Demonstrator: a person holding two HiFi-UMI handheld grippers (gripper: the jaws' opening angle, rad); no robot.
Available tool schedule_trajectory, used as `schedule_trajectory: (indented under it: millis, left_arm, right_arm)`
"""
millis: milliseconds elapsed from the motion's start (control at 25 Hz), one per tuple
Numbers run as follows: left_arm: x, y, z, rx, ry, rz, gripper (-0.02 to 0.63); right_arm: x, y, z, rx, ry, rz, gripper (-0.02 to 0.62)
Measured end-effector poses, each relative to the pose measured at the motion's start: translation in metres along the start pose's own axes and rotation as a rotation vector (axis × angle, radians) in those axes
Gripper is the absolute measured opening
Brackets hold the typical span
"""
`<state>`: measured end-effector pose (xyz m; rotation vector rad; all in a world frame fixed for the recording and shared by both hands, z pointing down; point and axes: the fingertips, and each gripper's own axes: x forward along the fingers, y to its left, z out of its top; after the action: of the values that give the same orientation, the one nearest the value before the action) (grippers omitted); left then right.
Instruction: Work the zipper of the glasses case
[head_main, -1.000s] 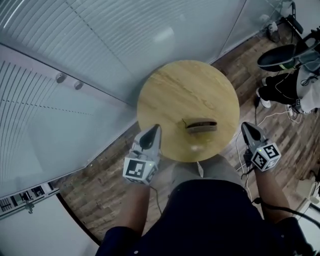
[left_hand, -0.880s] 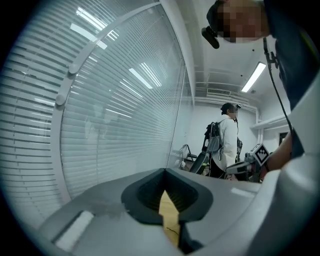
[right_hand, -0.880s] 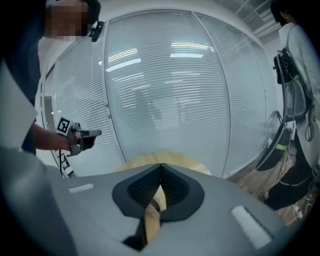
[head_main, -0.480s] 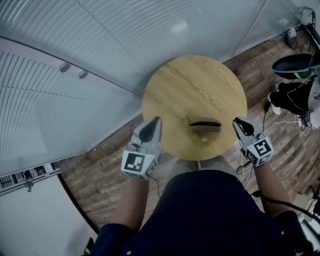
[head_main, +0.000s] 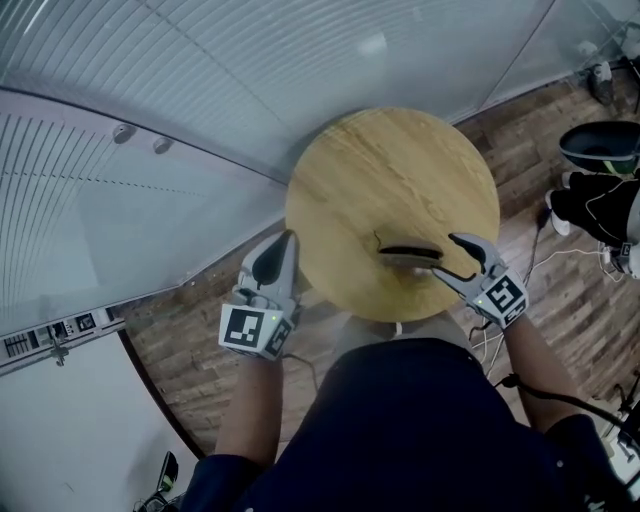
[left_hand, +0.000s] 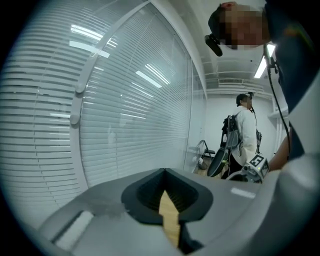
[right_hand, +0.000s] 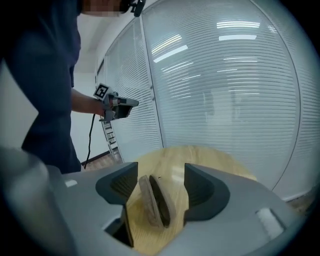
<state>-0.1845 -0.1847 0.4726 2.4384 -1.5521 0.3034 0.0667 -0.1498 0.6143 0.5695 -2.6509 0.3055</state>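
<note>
We find the right gripper (head_main: 443, 254) wide open. Its jaws have just been parting, and the right end of the glasses case (head_main: 410, 252) now lies between them. In the right gripper view the brown case (right_hand: 156, 200) stands in the gap of the right gripper (right_hand: 157, 180) with wood showing on both sides, so the pads are not pressing on it. A dark slit runs along the case's top (whether that is the zip standing open we cannot say). The left gripper (head_main: 284, 244) is clenched tight on nothing. In its own view the left gripper (left_hand: 165, 176) shows its jaws meeting at the tip, with only a sliver of wood visible below.

The case lies on the near right part of a round wooden table (head_main: 380, 170), well inside its rim. Behind the table curves a glass wall with horizontal blinds (head_main: 200, 100), and the floor (head_main: 200, 350) is dark wood plank. The left gripper view catches a second person (left_hand: 245, 130) standing far off in the room.

Against the earlier frames, the right gripper was shut and hung off the table's right edge. It has since swung in over the wood and opened around the case. The left gripper's tip, earlier over the table's left rim, now sits just at that rim — still shut. The case itself lies where it did.
</note>
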Motion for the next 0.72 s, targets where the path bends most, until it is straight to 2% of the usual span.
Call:
schedule_trajectory:
  millis: [80,320,520,720]
  left_arm:
    - [0.004,0.008,-0.003,-0.018,-0.001,0.028,0.003]
    - [0.013,0.021,0.003,-0.033,-0.038,0.046,0.003]
    - [0.014,0.03,-0.004,-0.027,-0.015,0.054,0.003]
    - [0.012,0.031,-0.014,-0.037,0.008,0.06,0.003]
  right_arm:
    - [0.004,0.004,-0.004,-0.032,0.03,0.032,0.307]
    - [0.016,0.007,-0.024,-0.049,0.117,0.098,0.322]
    - [0.035,0.01,-0.05,-0.088,0.21,0.122,0.368]
    - [0.051,0.008,-0.074,-0.088,0.239,0.143,0.411]
